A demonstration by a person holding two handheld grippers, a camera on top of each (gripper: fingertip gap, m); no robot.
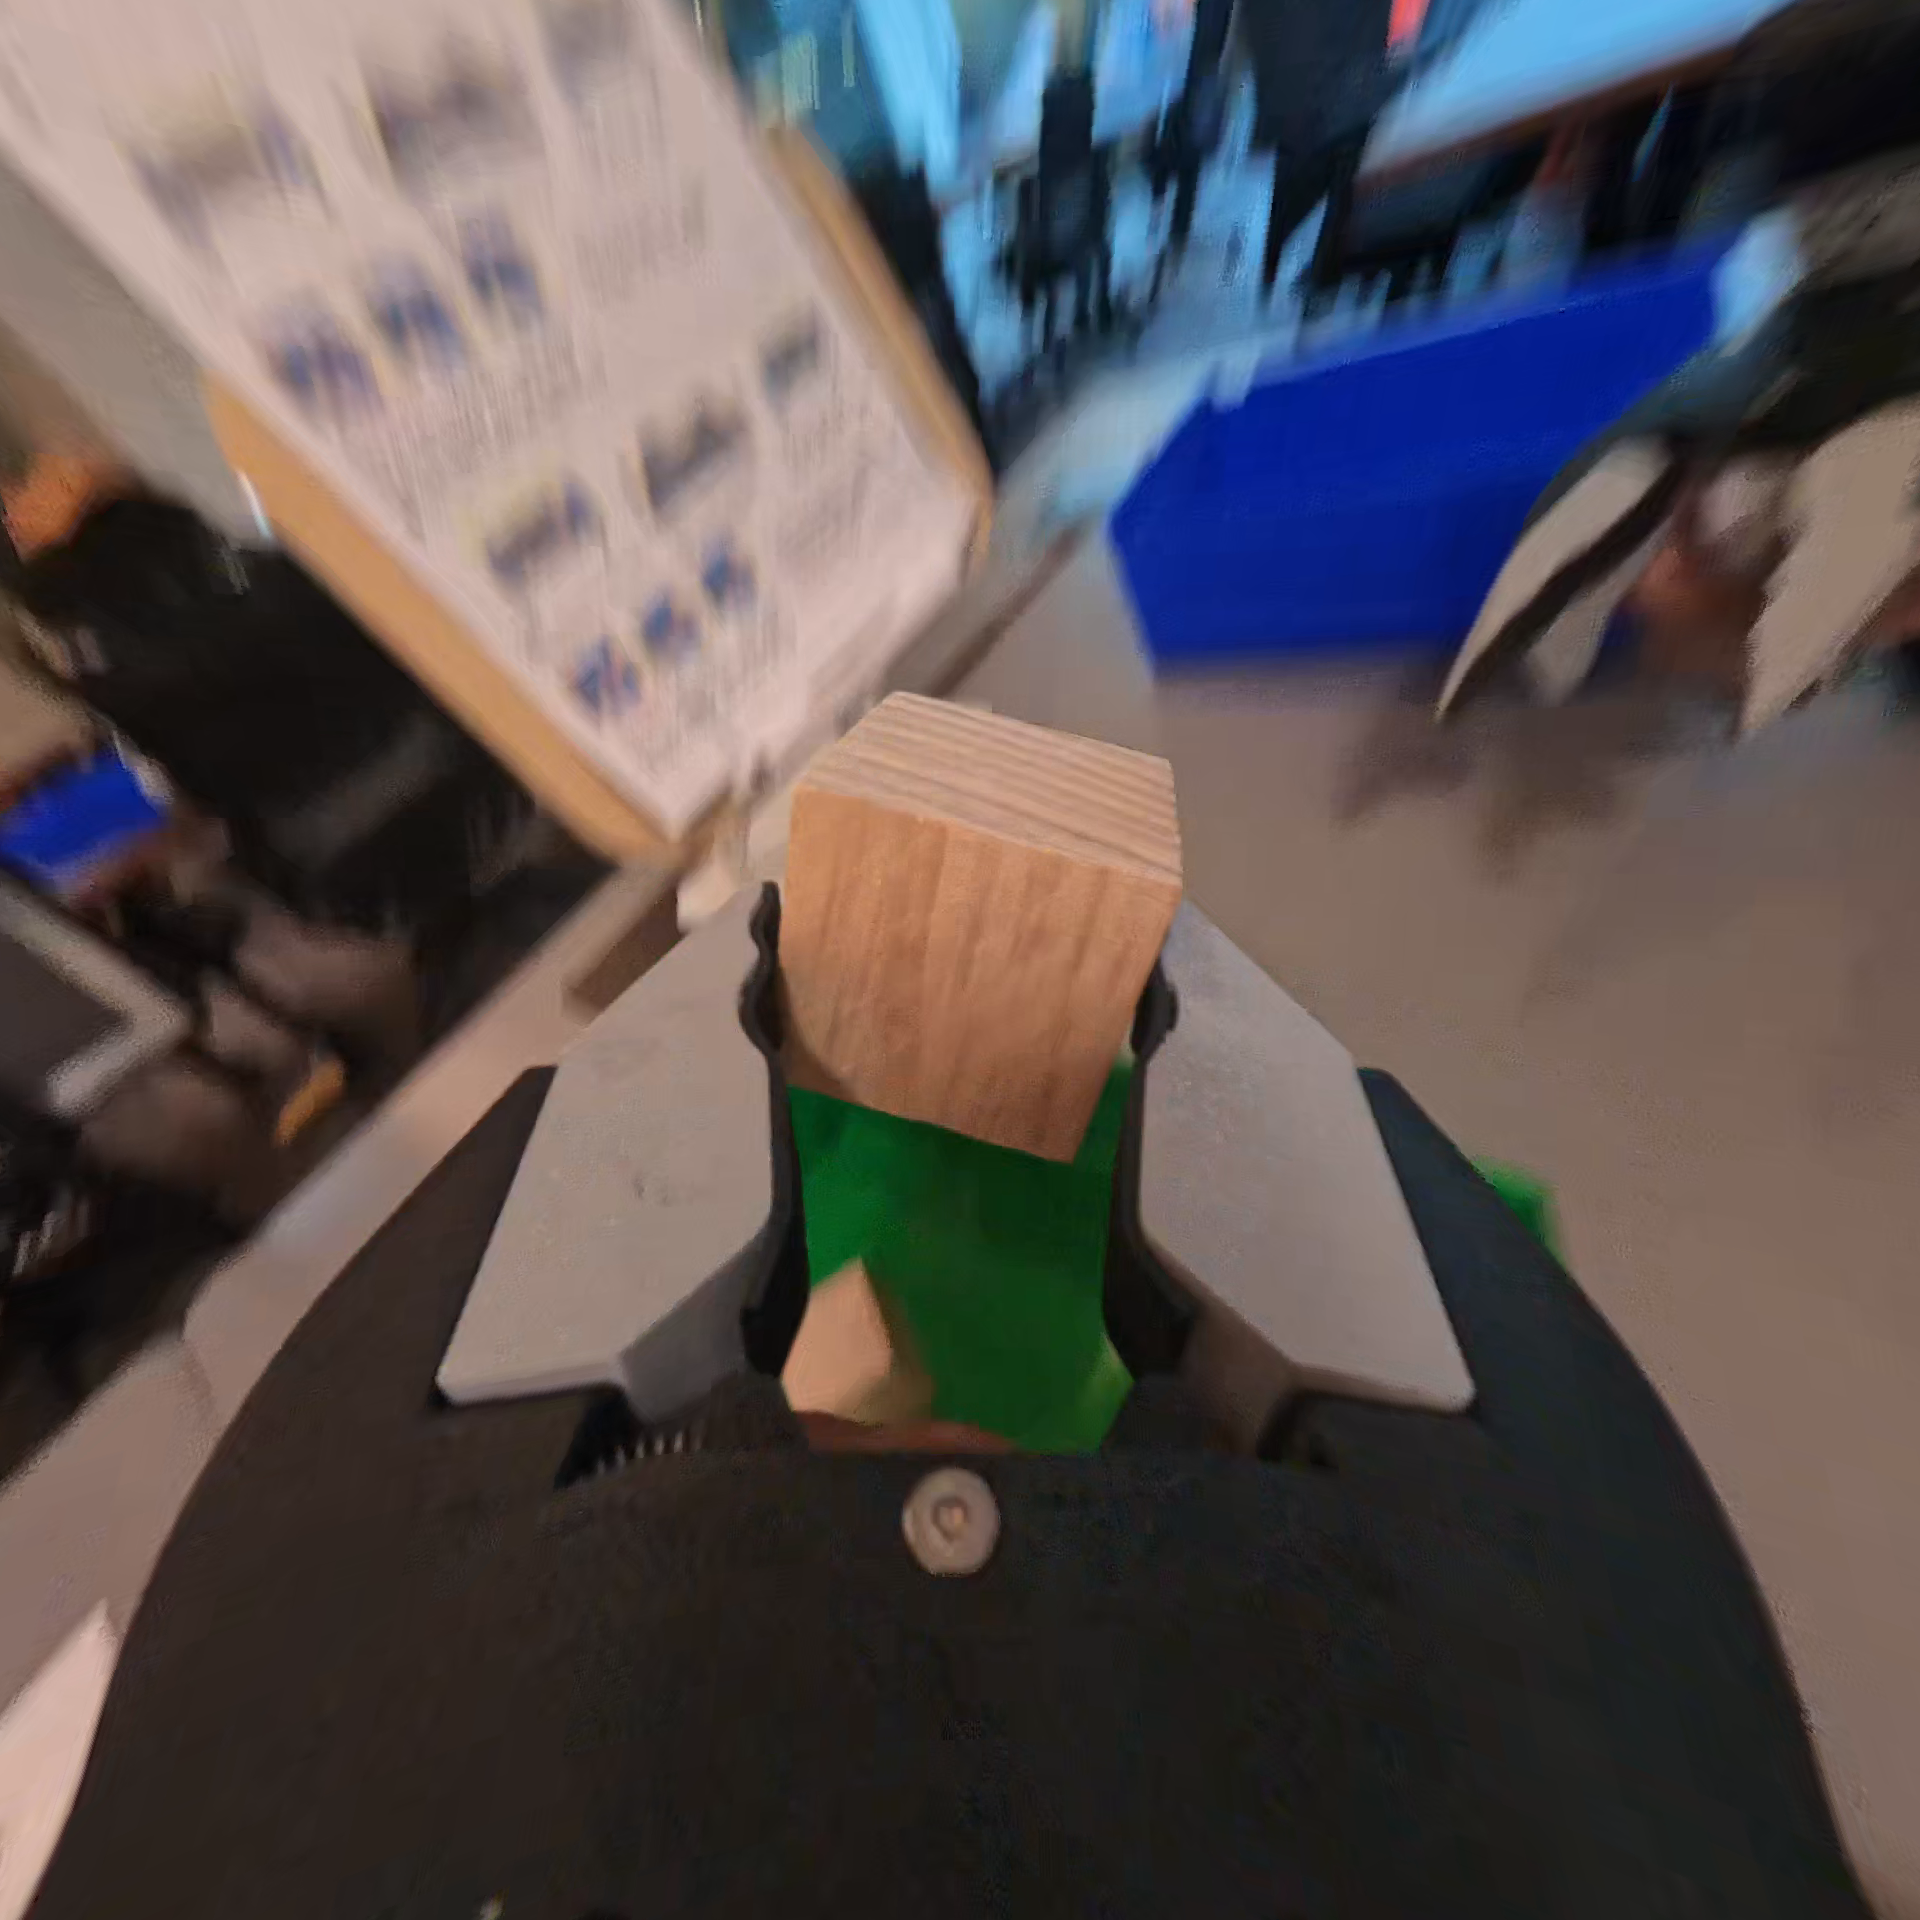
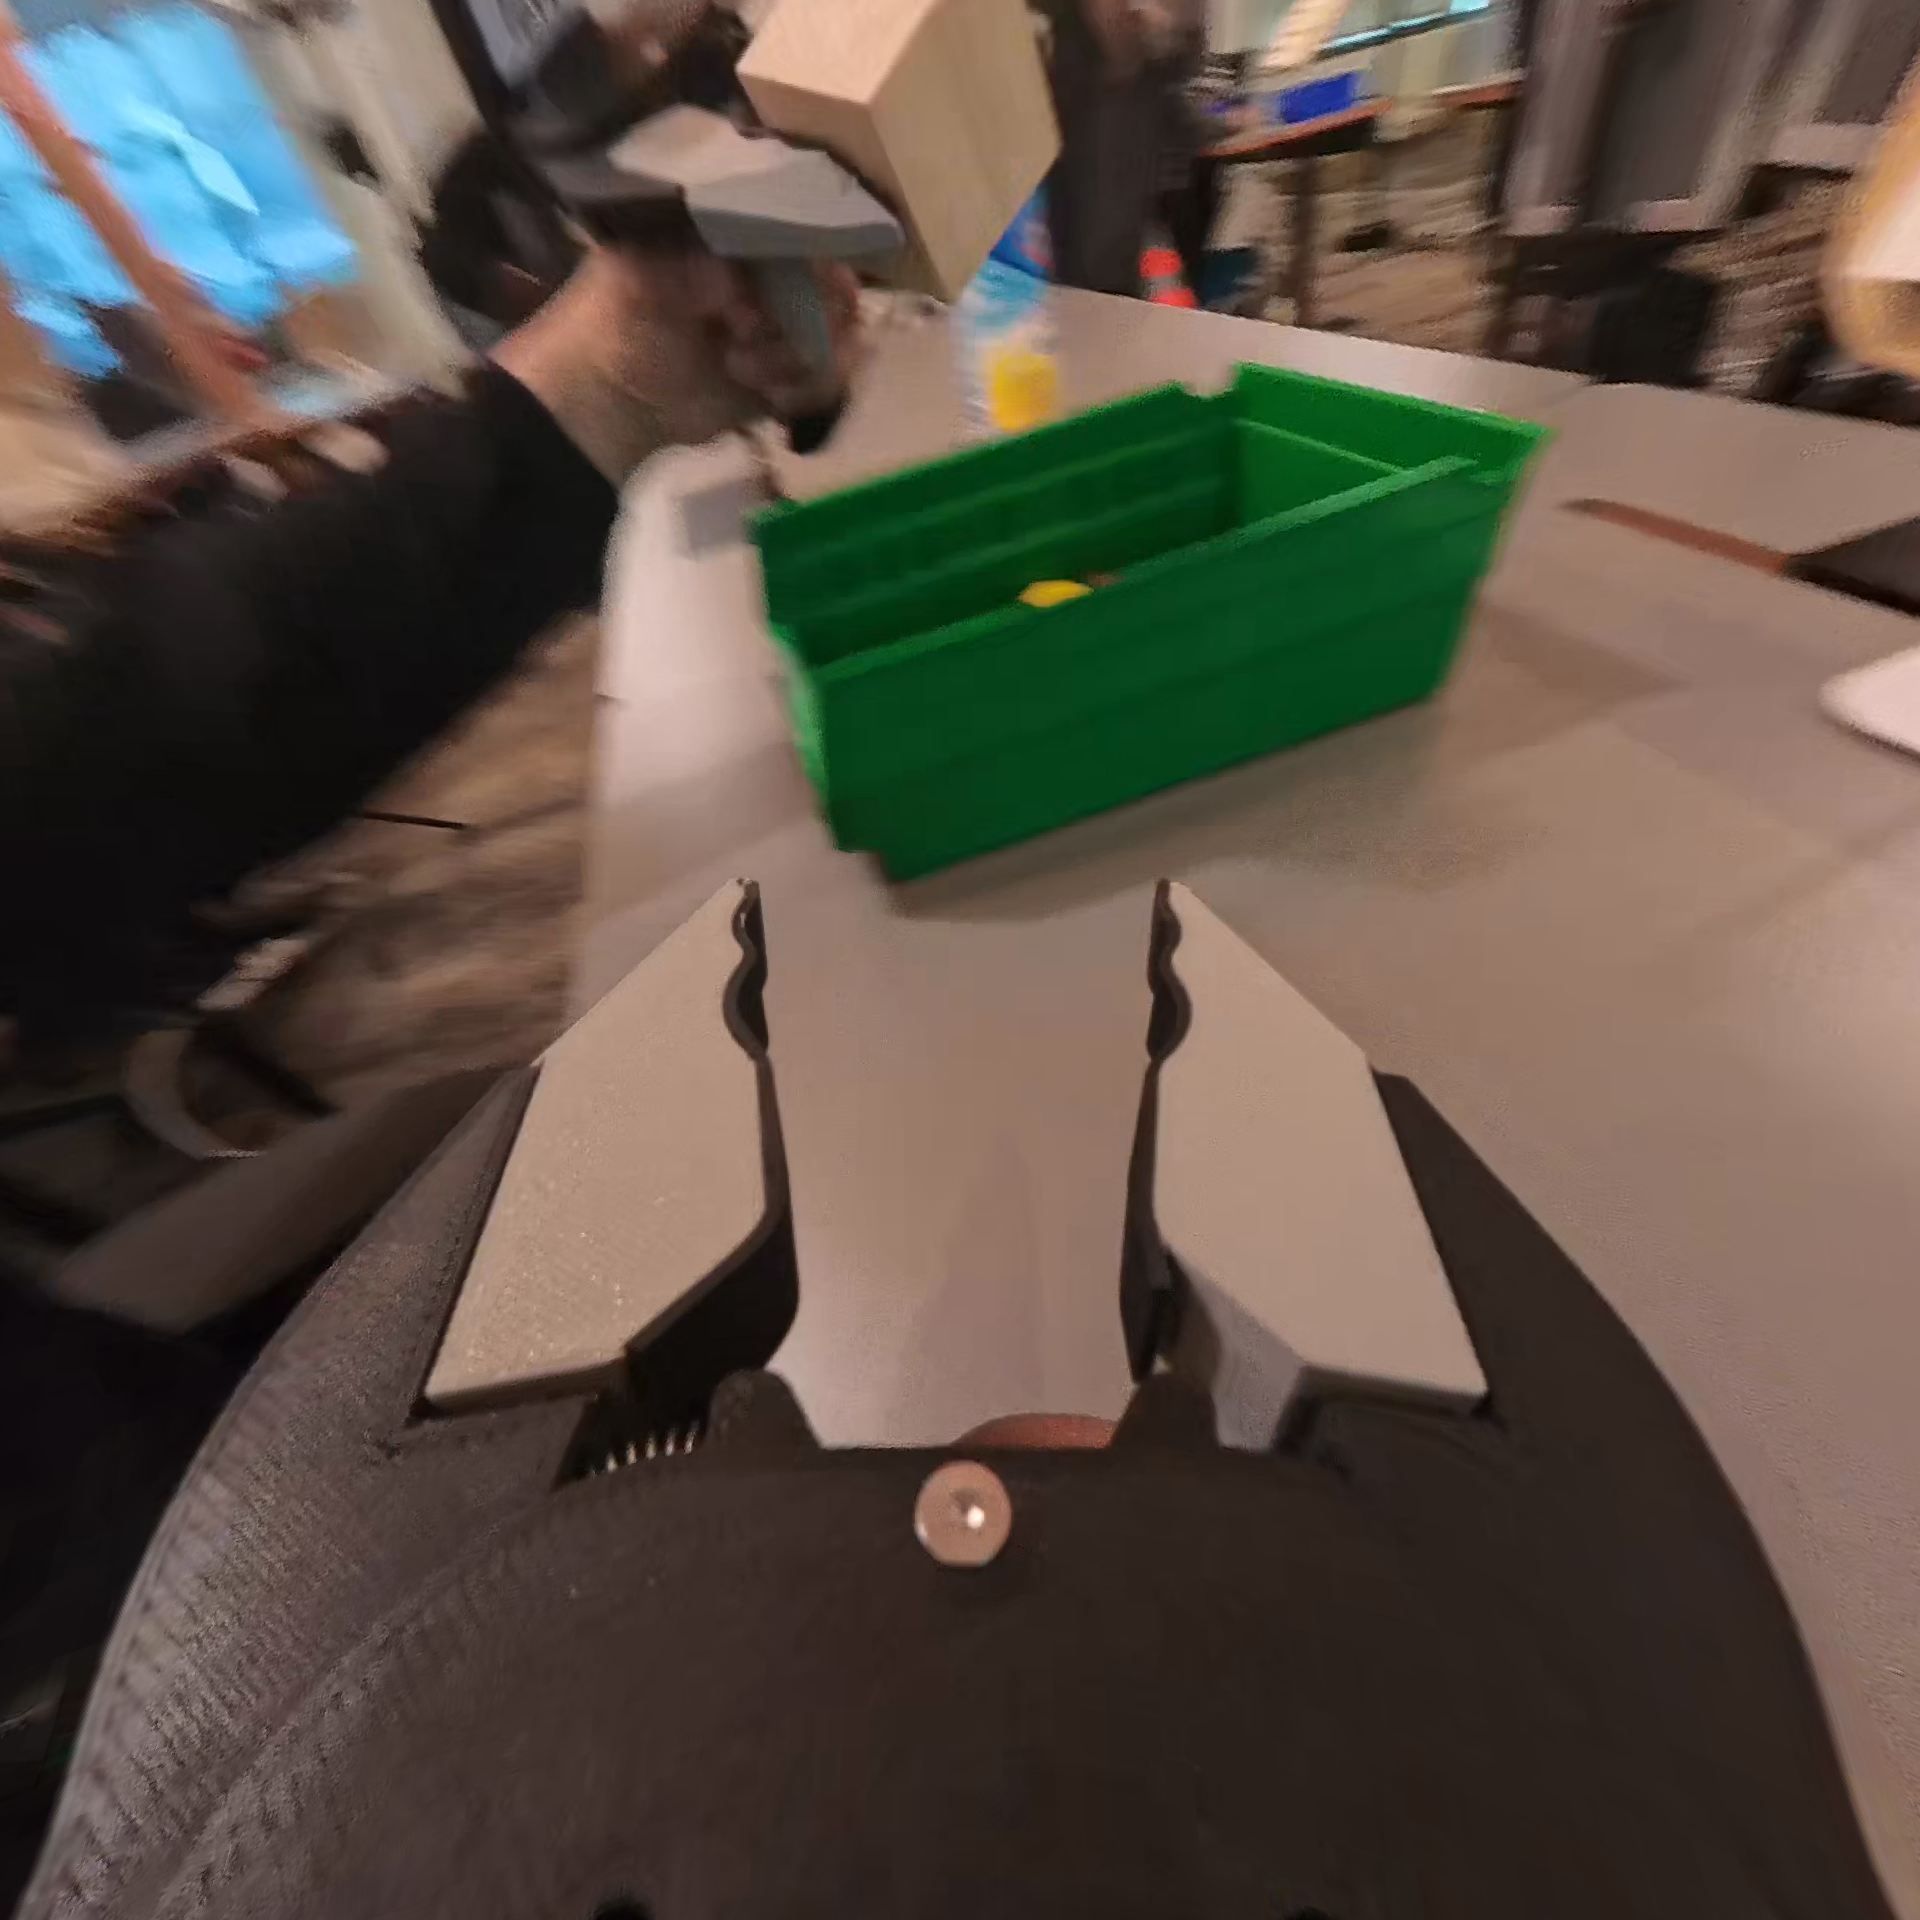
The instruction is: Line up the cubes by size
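One wooden cube (image 1: 982, 925) clamped between the pads of the left gripper (image 1: 961, 935), carried high above the green bin (image 2: 1143, 665); seen again in the right wrist view (image 2: 914, 125), lifted well clear of the table. Right gripper (image 2: 954, 904) spread wide with nothing between its pads, hovering low over the grey table (image 2: 1558, 935) just short of the bin. No row of cubes anywhere on the table, so judged early in the task: one cube out and in the air, none placed. Something yellow (image 2: 1051, 592) glimpsed inside the bin, too small and blurred to name; a pale shape (image 1: 842, 1340) below the held cube, perhaps another cube, not certain. Sorting by size apparently all left to do.

Smooth, matt grey tabletop, mostly bare near the bin. Busy room behind, heavily smeared: a tilted printed board (image 1: 499, 343), a blue box (image 1: 1382, 520), a yellow-capped bottle (image 2: 1013, 353), other tables farther off.
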